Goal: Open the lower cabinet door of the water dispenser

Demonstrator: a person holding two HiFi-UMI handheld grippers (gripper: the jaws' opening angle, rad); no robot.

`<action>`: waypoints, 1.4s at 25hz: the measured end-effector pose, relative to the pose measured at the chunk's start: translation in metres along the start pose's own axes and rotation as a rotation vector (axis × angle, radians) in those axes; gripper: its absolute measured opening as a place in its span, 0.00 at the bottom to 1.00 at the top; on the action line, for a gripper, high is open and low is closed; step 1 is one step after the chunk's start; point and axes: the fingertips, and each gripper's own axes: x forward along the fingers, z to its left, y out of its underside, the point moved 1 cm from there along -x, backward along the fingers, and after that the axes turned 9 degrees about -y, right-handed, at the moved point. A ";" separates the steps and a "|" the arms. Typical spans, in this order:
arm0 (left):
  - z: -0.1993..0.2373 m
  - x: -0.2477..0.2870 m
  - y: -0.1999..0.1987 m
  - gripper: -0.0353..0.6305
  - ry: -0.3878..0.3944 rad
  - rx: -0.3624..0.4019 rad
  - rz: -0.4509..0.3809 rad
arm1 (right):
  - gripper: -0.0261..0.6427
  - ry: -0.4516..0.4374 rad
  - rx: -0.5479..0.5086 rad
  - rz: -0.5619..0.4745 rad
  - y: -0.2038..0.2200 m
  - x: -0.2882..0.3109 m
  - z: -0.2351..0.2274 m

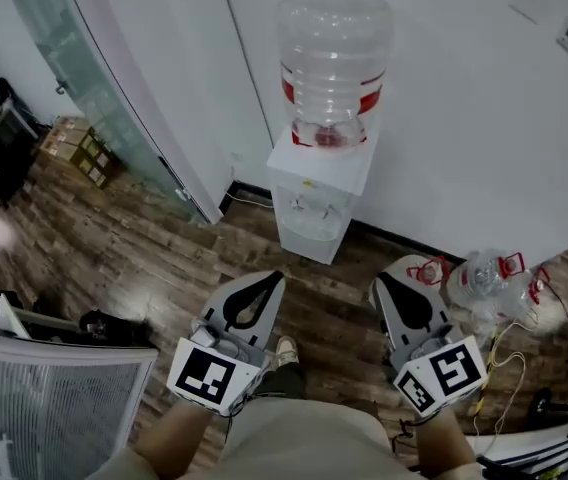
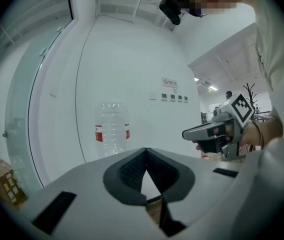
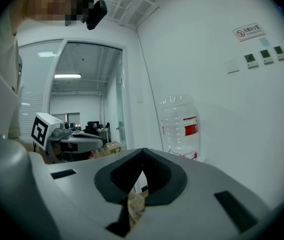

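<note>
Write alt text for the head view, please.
A white water dispenser with a large clear bottle on top stands against a white wall on a wooden floor. Short of it, the left gripper and right gripper are held side by side, both shut and empty.

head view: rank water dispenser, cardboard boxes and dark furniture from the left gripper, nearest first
1. water dispenser, just ahead of the left gripper
2. cardboard boxes, on the floor, far left
3. dark furniture, beyond the boxes, at the left edge

Bright, even light from ceiling panels [image 3: 67,76]; water dispenser [image 1: 309,213] sharp, fisheye edges dark.
</note>
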 end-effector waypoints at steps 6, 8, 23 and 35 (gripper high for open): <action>0.037 0.040 0.009 0.06 0.052 -0.007 0.008 | 0.05 0.044 0.001 0.010 -0.002 0.042 -0.028; 0.044 0.049 0.010 0.06 0.066 -0.008 0.001 | 0.05 0.067 -0.005 0.017 -0.001 0.051 -0.037; 0.068 0.087 0.032 0.06 -0.028 -0.035 0.018 | 0.05 0.062 -0.004 0.022 0.014 0.073 -0.089; 0.062 0.128 0.060 0.06 -0.056 -0.043 -0.010 | 0.31 0.035 0.006 0.132 0.077 0.105 -0.147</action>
